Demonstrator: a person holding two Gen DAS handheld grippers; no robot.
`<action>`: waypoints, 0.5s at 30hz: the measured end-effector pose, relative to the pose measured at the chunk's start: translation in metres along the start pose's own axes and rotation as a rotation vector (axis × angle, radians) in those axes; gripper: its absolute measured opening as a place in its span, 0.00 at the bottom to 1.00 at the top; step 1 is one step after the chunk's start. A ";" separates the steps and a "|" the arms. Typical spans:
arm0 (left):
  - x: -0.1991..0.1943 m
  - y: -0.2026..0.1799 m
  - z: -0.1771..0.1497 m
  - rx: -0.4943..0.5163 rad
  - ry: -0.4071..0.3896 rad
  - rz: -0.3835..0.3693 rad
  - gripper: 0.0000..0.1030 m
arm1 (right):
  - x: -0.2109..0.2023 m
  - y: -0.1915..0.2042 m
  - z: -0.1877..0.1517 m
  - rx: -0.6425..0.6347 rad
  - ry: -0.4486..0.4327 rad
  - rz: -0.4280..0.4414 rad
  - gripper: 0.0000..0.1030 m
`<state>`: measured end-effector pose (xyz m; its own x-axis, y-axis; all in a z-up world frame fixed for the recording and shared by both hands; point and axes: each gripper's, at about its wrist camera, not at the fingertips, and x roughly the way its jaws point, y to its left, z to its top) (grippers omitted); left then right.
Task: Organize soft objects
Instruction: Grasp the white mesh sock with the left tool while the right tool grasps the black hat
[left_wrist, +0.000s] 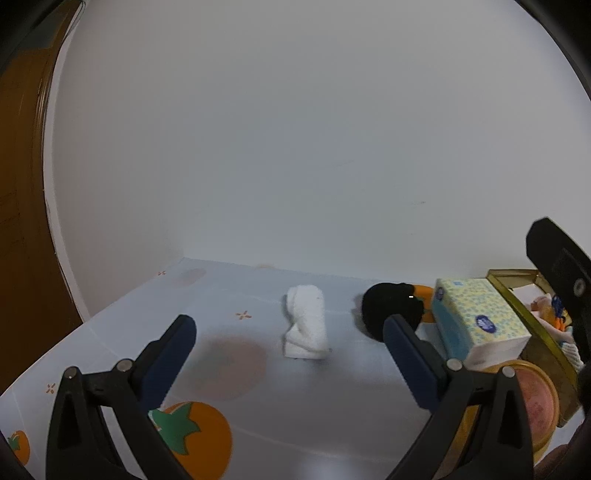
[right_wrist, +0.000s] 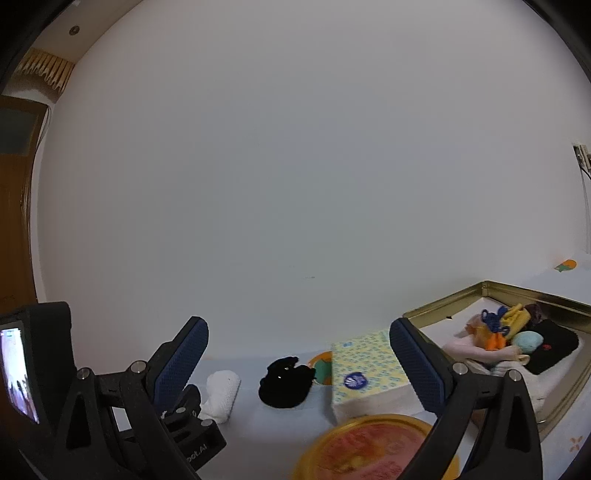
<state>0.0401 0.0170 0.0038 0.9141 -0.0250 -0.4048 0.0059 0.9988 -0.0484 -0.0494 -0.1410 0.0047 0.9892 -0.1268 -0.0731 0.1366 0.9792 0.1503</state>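
Observation:
A folded white towel (left_wrist: 306, 323) stands on the pale tablecloth ahead of my left gripper (left_wrist: 290, 345), which is open and empty. To its right lies a crumpled black cloth (left_wrist: 384, 308). In the right wrist view the white towel (right_wrist: 222, 395) and black cloth (right_wrist: 286, 382) sit beyond my right gripper (right_wrist: 297, 349), open with nothing between its fingers. A gold metal tin (right_wrist: 495, 293) at the right holds several soft items: a black cloth, a light-blue ball, pink fabric, yellow, blue and orange pieces. The tin (left_wrist: 517, 299) also shows in the left wrist view.
A yellow-patterned tissue pack (right_wrist: 364, 373) stands between the black cloth and the tin. A round gold-rimmed lid (right_wrist: 369, 446) lies near the front. The tablecloth (left_wrist: 110, 332) carries orange persimmon prints. A white wall rises close behind; a wooden door (left_wrist: 22, 221) is at the left.

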 end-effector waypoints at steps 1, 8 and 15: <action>0.003 0.003 0.000 -0.005 0.008 0.002 1.00 | 0.004 0.004 -0.001 -0.005 0.001 -0.003 0.97; 0.021 0.025 0.003 -0.054 0.083 0.018 1.00 | 0.017 0.014 -0.003 0.011 -0.025 -0.068 0.97; 0.060 0.035 0.001 -0.109 0.253 -0.018 0.99 | 0.020 -0.004 -0.003 0.086 -0.014 -0.112 0.97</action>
<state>0.0950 0.0507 -0.0214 0.7838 -0.0656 -0.6175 -0.0353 0.9881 -0.1498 -0.0307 -0.1465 0.0002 0.9681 -0.2373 -0.0801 0.2495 0.9417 0.2257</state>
